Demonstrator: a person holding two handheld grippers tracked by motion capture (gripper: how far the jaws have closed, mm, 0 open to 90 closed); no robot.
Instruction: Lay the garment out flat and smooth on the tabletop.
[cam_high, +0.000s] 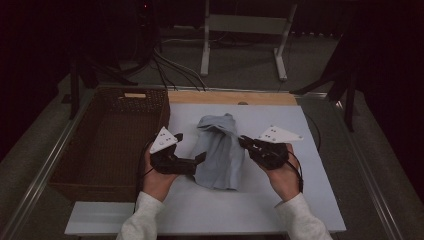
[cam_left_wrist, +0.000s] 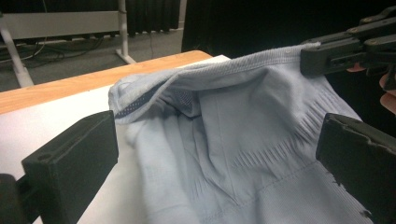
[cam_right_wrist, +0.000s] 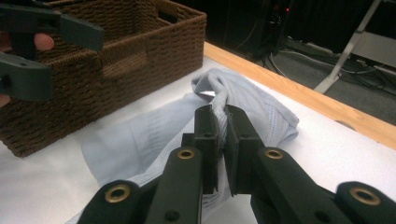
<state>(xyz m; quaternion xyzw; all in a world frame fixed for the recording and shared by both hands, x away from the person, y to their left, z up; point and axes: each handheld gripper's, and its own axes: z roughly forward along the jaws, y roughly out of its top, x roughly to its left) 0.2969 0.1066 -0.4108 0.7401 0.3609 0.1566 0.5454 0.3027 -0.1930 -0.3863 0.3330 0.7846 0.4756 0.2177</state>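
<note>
White table top (cam_high: 280, 200), matte, with a wooden strip (cam_high: 232, 97) along its far edge. Metal rails ran down both long sides. A brown woven basket (cam_high: 107, 145) sat on the left part of the surface, its right wall near the cloth. A pale blue-grey cloth (cam_high: 220, 150) lay crumpled near the middle of the white top, partly lifted at its right edge.

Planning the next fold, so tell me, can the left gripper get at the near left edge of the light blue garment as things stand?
Probably yes: the left gripper is open beside the garment, nothing between them. The right gripper grips the opposite edge.
</note>
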